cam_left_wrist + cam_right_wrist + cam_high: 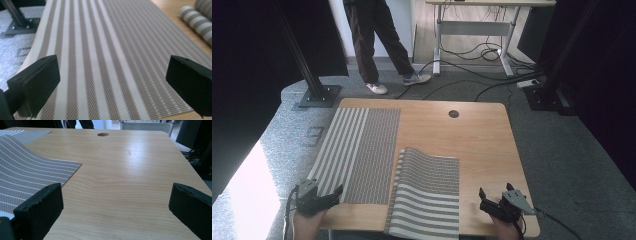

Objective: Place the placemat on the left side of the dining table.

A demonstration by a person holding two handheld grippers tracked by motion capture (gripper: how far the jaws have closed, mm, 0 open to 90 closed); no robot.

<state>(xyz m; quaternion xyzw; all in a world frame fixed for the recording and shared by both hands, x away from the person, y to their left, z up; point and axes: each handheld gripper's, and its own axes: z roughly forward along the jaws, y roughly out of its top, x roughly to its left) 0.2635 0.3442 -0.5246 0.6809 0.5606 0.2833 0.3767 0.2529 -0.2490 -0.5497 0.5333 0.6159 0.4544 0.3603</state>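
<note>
Wooden table [482, 145] bears two striped mats [357, 150]; left gripper [329, 196] and right gripper [492, 200] both spread, empty.

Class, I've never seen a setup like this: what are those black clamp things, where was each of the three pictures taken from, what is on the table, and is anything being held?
No robot here: a person holds a two-jaw gripper in each hand. The high view looks down from above the person's side of the wooden table. In it the left gripper sits at the bottom left and the right gripper at the bottom right.

The other two pictures come from cameras riding on the grippers, looking out between their own black jaws.

Two striped woven mats lie on the table. The flat mat lies spread out on the left. The second mat lies beside it, bulging upward, its near end hanging over the table edge. A round hole is near the far edge.

Both grippers are open and hold nothing.
</note>
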